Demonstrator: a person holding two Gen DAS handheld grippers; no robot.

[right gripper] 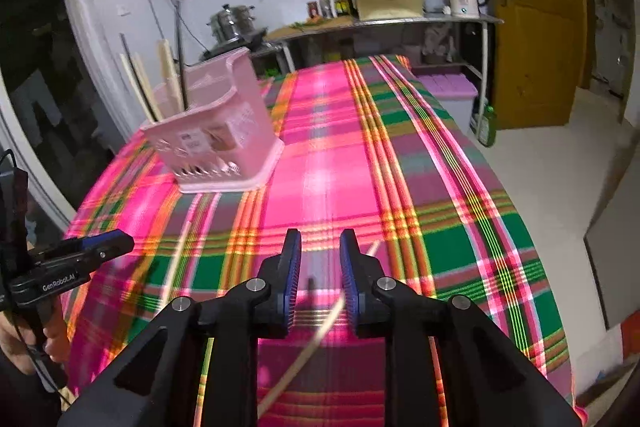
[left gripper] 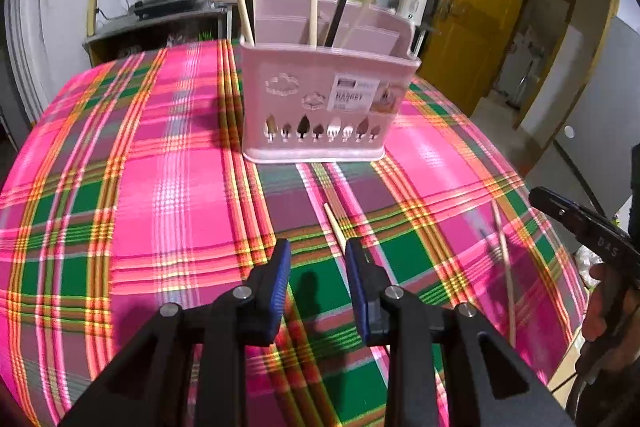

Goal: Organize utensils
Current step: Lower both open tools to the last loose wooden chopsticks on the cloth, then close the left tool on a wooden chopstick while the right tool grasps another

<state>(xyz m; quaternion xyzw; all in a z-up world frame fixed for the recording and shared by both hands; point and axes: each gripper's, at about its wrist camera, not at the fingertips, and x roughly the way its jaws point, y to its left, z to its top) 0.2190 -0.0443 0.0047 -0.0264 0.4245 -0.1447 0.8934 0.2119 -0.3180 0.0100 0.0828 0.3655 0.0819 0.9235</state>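
Chopsticks (left gripper: 335,227) lie loose on my plaid tablecloth (left gripper: 160,187), short of the pink holder (left gripper: 328,99). My left gripper (left gripper: 318,267) and right gripper (right gripper: 320,259) both hover parted, gripping nothing.

Left claw (left gripper: 318,263) and right claw (right gripper: 320,255) agape.

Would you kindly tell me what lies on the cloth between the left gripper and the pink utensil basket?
In the left wrist view, one pale chopstick lies there on the plaid tablecloth, between the left gripper and the pink basket.
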